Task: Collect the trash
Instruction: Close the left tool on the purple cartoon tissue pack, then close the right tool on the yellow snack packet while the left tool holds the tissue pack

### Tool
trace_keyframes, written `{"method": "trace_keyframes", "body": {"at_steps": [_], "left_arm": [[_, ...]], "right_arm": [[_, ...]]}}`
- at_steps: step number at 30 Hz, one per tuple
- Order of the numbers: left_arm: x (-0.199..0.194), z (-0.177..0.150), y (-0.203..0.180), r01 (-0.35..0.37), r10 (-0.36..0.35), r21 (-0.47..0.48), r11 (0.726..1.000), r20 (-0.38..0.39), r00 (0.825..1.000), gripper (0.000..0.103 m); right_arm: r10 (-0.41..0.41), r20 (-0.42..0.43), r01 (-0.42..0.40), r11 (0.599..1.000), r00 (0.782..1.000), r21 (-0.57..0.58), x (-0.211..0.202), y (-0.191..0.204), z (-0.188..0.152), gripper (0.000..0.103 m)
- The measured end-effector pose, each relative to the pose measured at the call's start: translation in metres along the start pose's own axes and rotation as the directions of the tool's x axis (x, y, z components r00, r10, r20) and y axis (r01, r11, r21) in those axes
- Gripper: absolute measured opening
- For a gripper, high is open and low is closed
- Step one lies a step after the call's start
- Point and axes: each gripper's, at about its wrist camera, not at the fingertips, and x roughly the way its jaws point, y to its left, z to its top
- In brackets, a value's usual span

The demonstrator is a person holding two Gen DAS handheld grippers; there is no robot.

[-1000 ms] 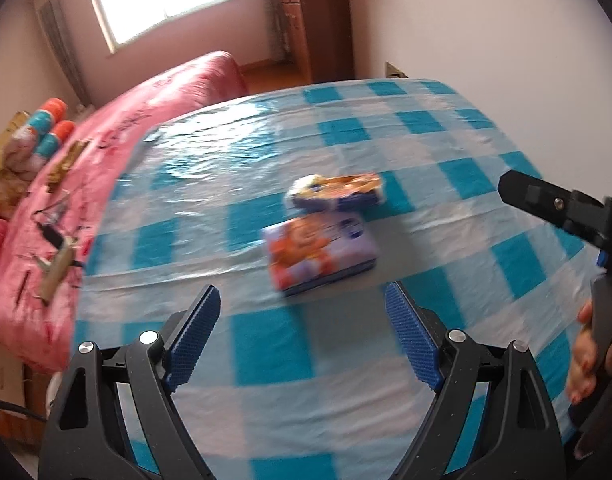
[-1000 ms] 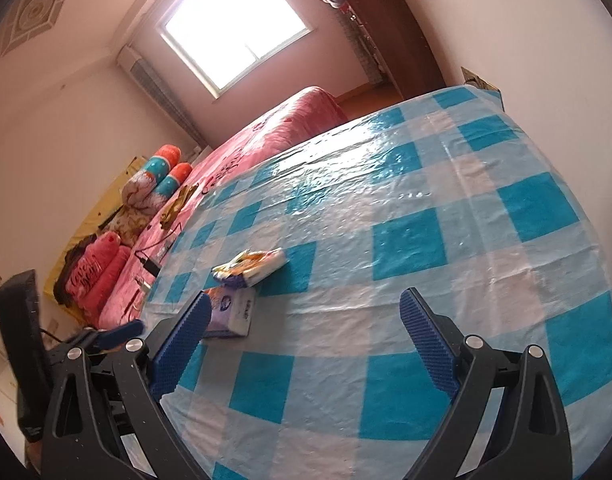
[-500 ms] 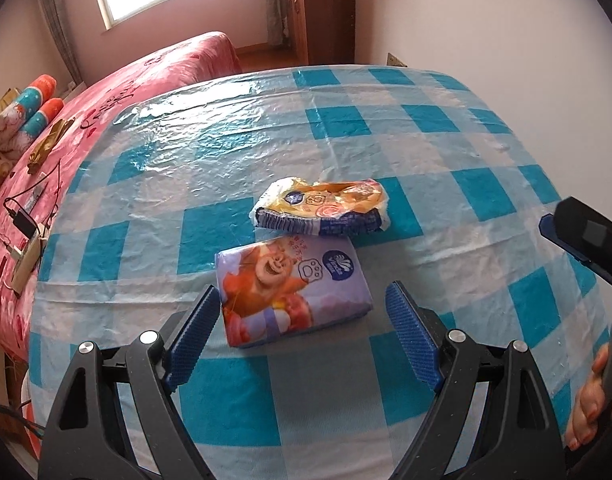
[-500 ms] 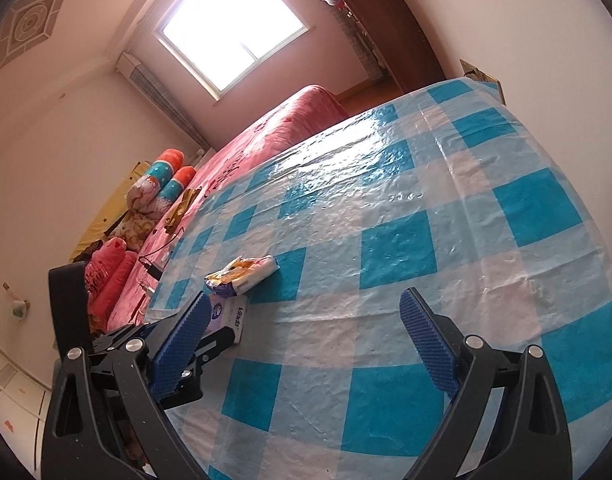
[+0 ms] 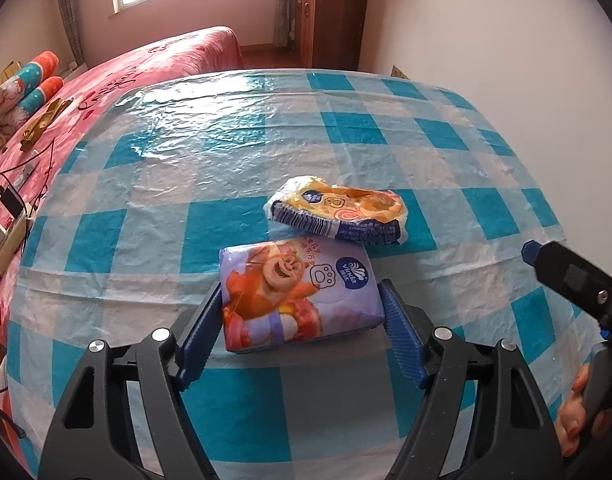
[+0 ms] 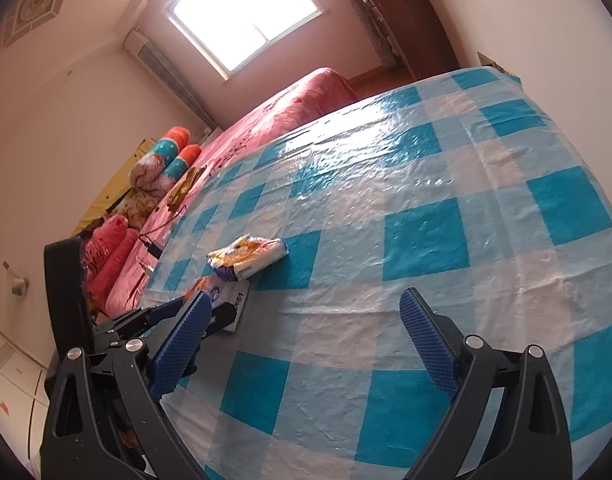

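Note:
A purple tissue pack [image 5: 297,292] with a cartoon bear lies on the blue-and-white checked tablecloth [image 5: 233,232]. My left gripper [image 5: 301,290] straddles it and its jaws are closing; the blue pads [image 5: 203,332] touch the pack's two short sides. Just beyond it lies a crumpled yellow-and-blue snack wrapper [image 5: 342,212]. The right wrist view shows the same wrapper [image 6: 245,256] and pack [image 6: 233,300] at the left, with the left gripper [image 6: 209,316] around the pack. My right gripper [image 6: 306,296] hovers open over bare cloth, nothing between its fingers.
A pink bed [image 5: 117,80] with rolled bolsters [image 5: 29,80] and a charger with cable [image 5: 9,200] runs along the table's left side. A wooden wardrobe [image 5: 326,12] stands at the back. The right gripper [image 5: 566,276] and a hand [image 5: 578,420] sit at the right edge.
My left gripper came forward and down over the tissue pack, and its jaws narrowed from wide open until they touch the pack's sides. The right gripper stayed nearly still.

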Motion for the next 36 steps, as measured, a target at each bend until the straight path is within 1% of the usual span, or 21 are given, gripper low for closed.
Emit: {"method": "trace_keyframes", "body": {"at_steps": [5, 9, 13, 17, 19, 22, 26, 31, 36], "left_arm": [[-0.011, -0.008, 0.014, 0.015, -0.014, -0.019, 1.0, 0.017, 1.0, 0.075], [-0.023, -0.016, 0.033, 0.02, -0.019, -0.041, 0.999, 0.032, 0.999, 0.075], [-0.032, -0.025, 0.053, 0.01, -0.008, -0.057, 0.998, 0.043, 0.999, 0.075], [-0.04, -0.033, 0.07, -0.004, 0.008, -0.067, 0.998, 0.056, 0.998, 0.075], [-0.043, -0.036, 0.079, -0.017, 0.021, -0.07, 0.997, 0.062, 0.998, 0.075], [-0.049, -0.04, 0.093, -0.023, 0.028, -0.077, 0.997, 0.069, 0.997, 0.075], [-0.053, -0.044, 0.109, -0.042, 0.049, -0.092, 0.995, 0.074, 0.996, 0.075], [-0.056, -0.05, 0.125, -0.068, 0.075, -0.1, 0.993, 0.07, 0.995, 0.075], [-0.059, -0.052, 0.134, -0.1, 0.107, -0.099, 0.99, 0.072, 0.992, 0.075]], "right_arm": [[-0.014, -0.034, 0.013, 0.999, 0.999, -0.039, 0.01, 0.009, -0.003, 0.094], [-0.029, -0.068, 0.024, 0.997, 0.997, -0.075, 0.022, 0.021, -0.005, 0.094], [-0.042, -0.089, 0.031, 0.992, 0.995, -0.126, 0.03, 0.038, -0.006, 0.094], [-0.085, -0.103, 0.065, 0.981, 0.991, -0.185, 0.044, 0.054, -0.006, 0.094], [-0.104, -0.11, 0.079, 0.974, 0.989, -0.213, 0.051, 0.062, -0.004, 0.094], [-0.146, -0.106, 0.111, 0.953, 0.984, -0.284, 0.063, 0.074, 0.001, 0.094], [-0.178, -0.122, 0.128, 0.932, 0.976, -0.338, 0.085, 0.082, 0.012, 0.094], [-0.197, -0.161, 0.119, 0.91, 0.967, -0.397, 0.113, 0.092, 0.019, 0.094], [-0.211, -0.174, 0.115, 0.89, 0.962, -0.441, 0.13, 0.101, 0.016, 0.094]]}}
